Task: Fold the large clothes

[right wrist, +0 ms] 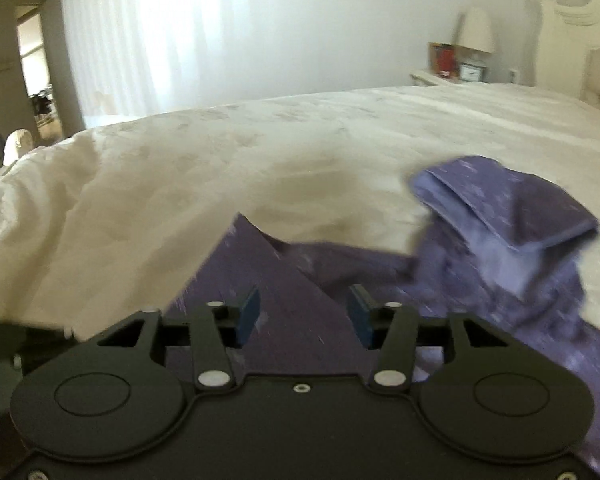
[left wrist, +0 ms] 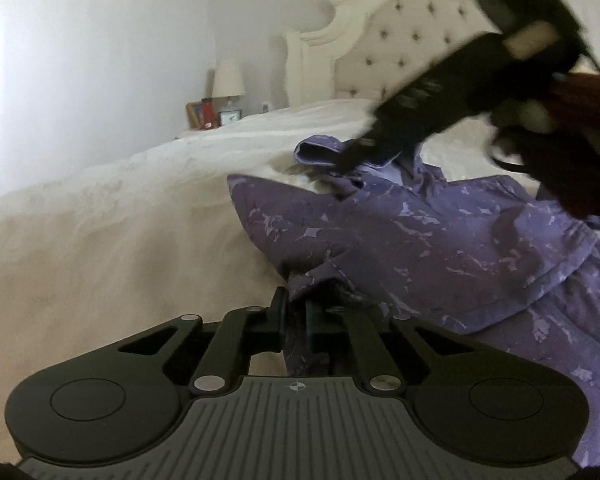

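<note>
A large purple patterned garment lies crumpled on a white bed. My left gripper is shut on a fold of its near edge. In the left wrist view my right gripper hangs over the garment's far part by a loose cuff; its jaws are blurred there. In the right wrist view my right gripper is open and empty, its blue pads apart just above the purple garment. A folded-back sleeve lies to the right on the bed.
A tufted cream headboard stands at the bed's far end. A nightstand with a lamp, a clock and a red item is beside it. White curtains and a doorway are on the far side.
</note>
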The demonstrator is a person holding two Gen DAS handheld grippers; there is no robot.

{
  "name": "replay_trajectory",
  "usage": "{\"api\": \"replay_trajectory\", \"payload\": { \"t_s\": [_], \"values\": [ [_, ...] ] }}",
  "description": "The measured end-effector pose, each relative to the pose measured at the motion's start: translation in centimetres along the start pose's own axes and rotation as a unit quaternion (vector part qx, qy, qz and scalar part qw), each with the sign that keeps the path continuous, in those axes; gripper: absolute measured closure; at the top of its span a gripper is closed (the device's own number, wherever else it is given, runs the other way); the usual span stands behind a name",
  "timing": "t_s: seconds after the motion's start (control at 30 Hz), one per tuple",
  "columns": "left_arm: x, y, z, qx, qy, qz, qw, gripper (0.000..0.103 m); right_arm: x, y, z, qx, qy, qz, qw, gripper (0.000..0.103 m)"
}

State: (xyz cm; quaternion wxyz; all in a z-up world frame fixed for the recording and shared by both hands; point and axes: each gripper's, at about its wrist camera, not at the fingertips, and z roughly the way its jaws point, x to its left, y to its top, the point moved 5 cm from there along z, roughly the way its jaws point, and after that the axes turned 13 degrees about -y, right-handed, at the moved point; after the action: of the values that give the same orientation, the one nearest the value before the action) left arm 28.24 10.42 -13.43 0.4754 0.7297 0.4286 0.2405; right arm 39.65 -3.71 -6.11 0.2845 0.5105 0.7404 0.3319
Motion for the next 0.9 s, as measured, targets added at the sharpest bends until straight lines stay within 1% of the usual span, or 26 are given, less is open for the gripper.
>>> {"api": "replay_trajectory", "payload": {
  "t_s": [0.1,0.17,0.37,0.4,0.43,0.47,0.5,0.57,0.7,0.73,0.77,0.8,0.83,0.87,0.9],
  "values": [
    [-0.1,-0.2,-0.1,0.004,0.009,0.003,0.9999,0.095,1.3,1.5,2.0,0.005,0.012,-0.002,1.0,0.038],
    [0.1,-0.3,0.0,0.006,0.011,-0.013,0.9998,0.095,2.1,2.2,3.4,0.015,0.014,-0.003,1.0,0.038],
    [0.4,-0.3,0.2,0.005,0.018,-0.021,0.9996,0.095,3.5,2.4,6.7,0.052,0.042,0.0,0.998,0.038],
    [0.4,-0.3,0.1,0.004,0.018,-0.021,0.9996,0.095,3.8,2.4,6.9,0.056,0.047,0.0,0.997,0.043],
    [0.4,-0.3,0.1,0.004,0.02,-0.023,0.9995,0.095,4.0,2.3,7.1,0.057,0.054,0.001,0.997,0.057],
    [0.4,-0.3,0.1,0.003,0.023,-0.026,0.9994,0.095,4.3,2.4,7.1,0.054,0.065,0.001,0.996,0.093],
    [0.3,-0.4,0.0,0.001,0.026,-0.034,0.9991,0.095,4.4,2.4,7.2,0.051,0.065,-0.001,0.997,0.096],
    [0.4,-0.7,-0.1,-0.002,0.033,-0.055,0.998,0.095,4.7,2.4,7.6,0.038,0.043,-0.019,0.998,0.096],
    [0.7,-1.3,0.1,0.006,0.042,-0.084,0.9956,0.094,5.4,1.8,9.6,0.057,0.025,-0.023,0.998,0.095],
    [0.8,-1.4,0.1,0.008,0.043,-0.092,0.9948,0.094,5.7,1.6,10.0,0.06,0.021,-0.028,0.998,0.095],
    [1.0,-1.5,0.2,0.012,0.045,-0.101,0.9938,0.094,6.1,1.2,10.5,0.064,0.014,-0.039,0.997,0.092],
    [1.0,-1.6,0.2,0.017,0.047,-0.108,0.9929,0.094,6.4,0.9,10.9,0.065,0.008,-0.049,0.997,0.085],
    [1.0,-1.7,0.1,0.021,0.051,-0.112,0.9922,0.093,6.6,0.7,11.2,0.061,0.001,-0.055,0.997,0.075],
    [1.0,-1.9,-0.1,0.027,0.06,-0.114,0.9913,0.093,6.6,0.7,11.1,0.054,-0.003,-0.052,0.997,0.055],
    [0.9,-2.0,-0.4,0.032,0.066,-0.117,0.9904,0.093,6.3,0.8,10.7,0.044,-0.003,-0.043,0.998,0.041]
  ]
}}
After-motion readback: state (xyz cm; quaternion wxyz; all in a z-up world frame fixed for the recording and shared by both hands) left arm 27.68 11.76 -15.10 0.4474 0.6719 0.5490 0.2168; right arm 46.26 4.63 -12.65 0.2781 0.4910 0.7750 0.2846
